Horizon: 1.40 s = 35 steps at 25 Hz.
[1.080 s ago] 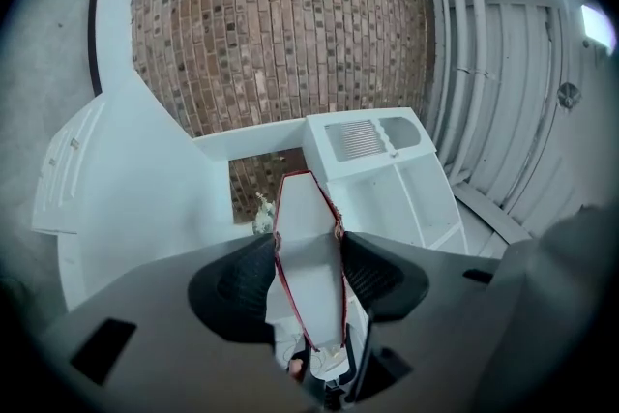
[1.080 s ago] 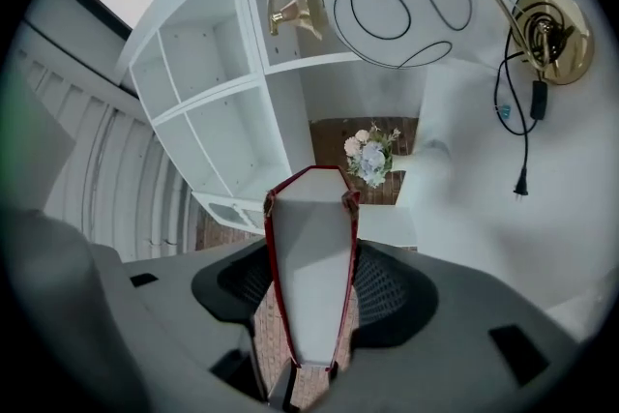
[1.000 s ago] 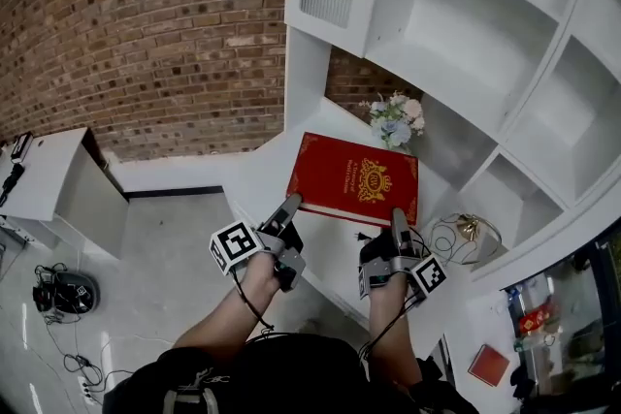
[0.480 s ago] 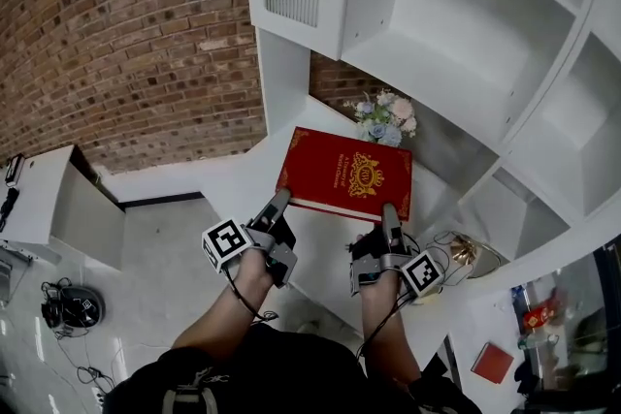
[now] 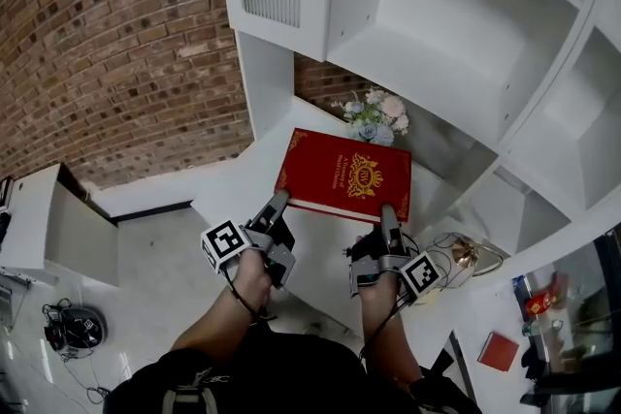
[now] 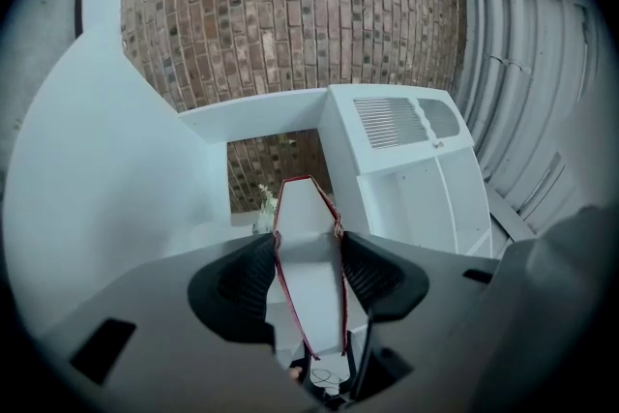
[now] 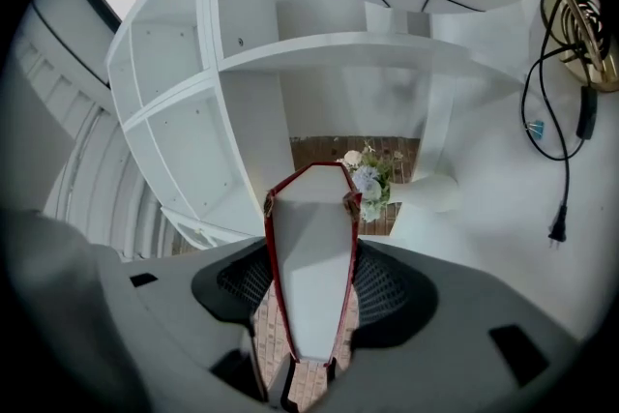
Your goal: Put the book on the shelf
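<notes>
One red book (image 5: 346,175) is held flat by two tongs. The left tongs (image 5: 277,206) and right tongs (image 5: 388,216) each clamp its near edge. It is over the white surface (image 5: 243,184), touching or not I cannot tell, and it hides the base of one bunch of flowers (image 5: 372,116). The shelf (image 5: 456,63) is beyond.

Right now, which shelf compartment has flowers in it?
The low compartment with brick at its back, beyond the red book: the flowers stand there. The white-backed compartments above hold none.
</notes>
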{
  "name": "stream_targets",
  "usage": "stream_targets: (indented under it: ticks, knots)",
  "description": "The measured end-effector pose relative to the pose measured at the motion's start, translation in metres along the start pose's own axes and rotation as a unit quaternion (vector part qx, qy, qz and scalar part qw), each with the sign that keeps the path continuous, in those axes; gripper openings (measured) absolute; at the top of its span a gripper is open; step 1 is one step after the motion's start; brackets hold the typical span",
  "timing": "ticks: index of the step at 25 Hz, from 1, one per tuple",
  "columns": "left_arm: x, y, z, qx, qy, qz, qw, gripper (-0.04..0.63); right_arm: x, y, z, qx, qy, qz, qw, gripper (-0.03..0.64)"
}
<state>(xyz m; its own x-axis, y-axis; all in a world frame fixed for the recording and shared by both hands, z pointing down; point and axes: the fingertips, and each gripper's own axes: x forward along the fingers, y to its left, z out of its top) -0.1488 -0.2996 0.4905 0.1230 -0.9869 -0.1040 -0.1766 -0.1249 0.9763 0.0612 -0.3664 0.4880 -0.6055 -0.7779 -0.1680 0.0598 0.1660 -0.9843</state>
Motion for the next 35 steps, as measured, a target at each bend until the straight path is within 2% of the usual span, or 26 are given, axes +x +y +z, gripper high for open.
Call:
stream_targets:
  ticks: [4,13,22,26,29,32,35]
  knots:
    - [0.021,0.000,0.009,-0.004,0.033,-0.021,0.9992,0.232,0.008,0.001,0.002,-0.008,-0.031,0.002,0.999,0.264]
    - [0.063,-0.002,0.026,-0.006,0.120,-0.031,0.9923,0.232,0.020,0.011,0.006,-0.028,-0.110,0.006,0.994,0.264]
    - [0.088,-0.017,0.009,-0.015,0.186,-0.065,0.9803,0.232,0.002,0.030,0.021,-0.057,-0.172,0.013,0.983,0.264]
    - [0.095,-0.037,-0.001,-0.021,0.201,-0.104,0.9739,0.232,-0.008,0.038,0.025,-0.060,-0.192,0.017,0.979,0.264]
    - [0.096,-0.047,-0.005,-0.012,0.208,-0.104,0.9725,0.232,-0.015,0.047,0.027,-0.062,-0.206,0.025,0.976,0.264]
    - [0.095,-0.066,-0.009,-0.026,0.214,-0.138,0.9667,0.232,-0.021,0.060,0.026,-0.070,-0.214,0.036,0.974,0.264]
    - [0.092,-0.077,-0.011,-0.031,0.219,-0.148,0.9639,0.232,-0.025,0.070,0.026,-0.078,-0.220,0.045,0.971,0.264]
